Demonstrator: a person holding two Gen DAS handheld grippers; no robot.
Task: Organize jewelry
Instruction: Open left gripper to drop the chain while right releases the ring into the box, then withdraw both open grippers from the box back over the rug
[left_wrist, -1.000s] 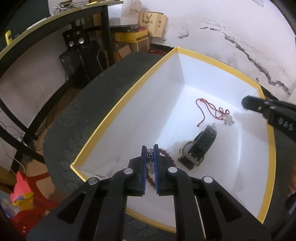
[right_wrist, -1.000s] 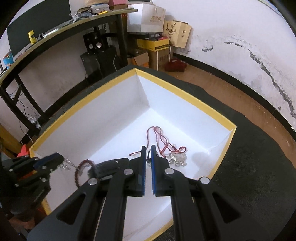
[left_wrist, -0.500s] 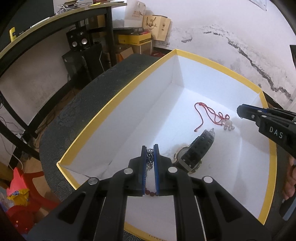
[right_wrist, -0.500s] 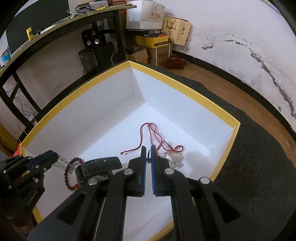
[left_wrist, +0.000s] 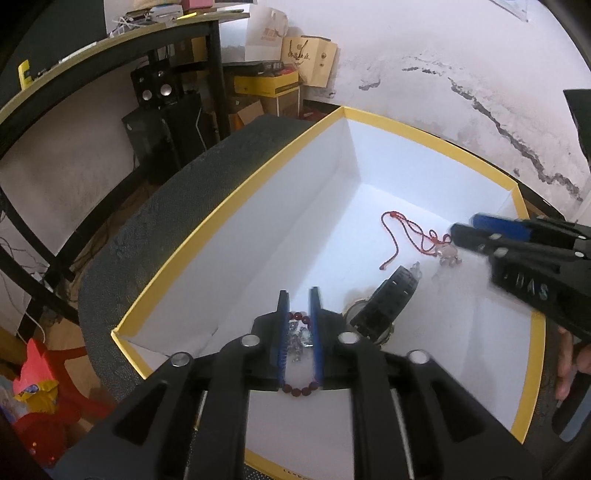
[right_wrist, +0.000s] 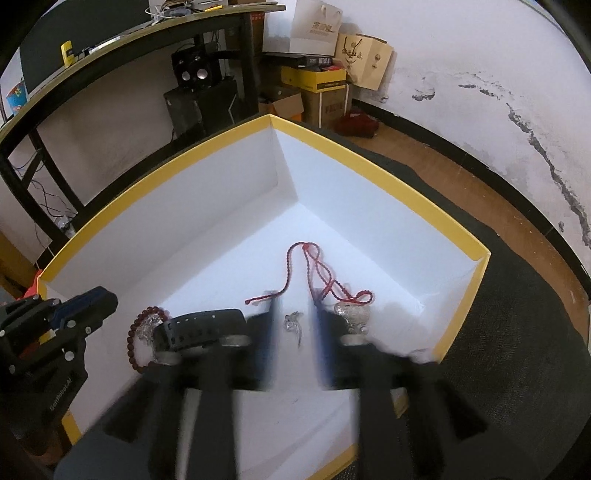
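A white box with a yellow rim (left_wrist: 229, 218) (right_wrist: 354, 151) holds the jewelry. My left gripper (left_wrist: 298, 295) is open over the box's near end; a silver chain (left_wrist: 297, 338) lies between its fingers on a dark red bead bracelet (left_wrist: 301, 389) (right_wrist: 132, 347). A black watch (left_wrist: 388, 306) (right_wrist: 201, 328) lies beside them. A red cord necklace (left_wrist: 410, 229) (right_wrist: 314, 269) with a silver pendant (right_wrist: 351, 314) lies further in. My right gripper (right_wrist: 293, 306) is open and blurred, with a small silver piece (right_wrist: 293, 323) below between its fingers.
The box sits on a dark round table (left_wrist: 155, 214) (right_wrist: 517, 295). A black desk (left_wrist: 110, 62) with speakers (left_wrist: 155, 88), cardboard boxes (left_wrist: 266, 92) and paper bags (right_wrist: 365, 55) stand behind by a cracked white wall. A red object (left_wrist: 33, 376) lies on the floor at left.
Both grippers have opened. The left let the silver chain drop onto the bead bracelet. The right let a small silver piece fall into the box.
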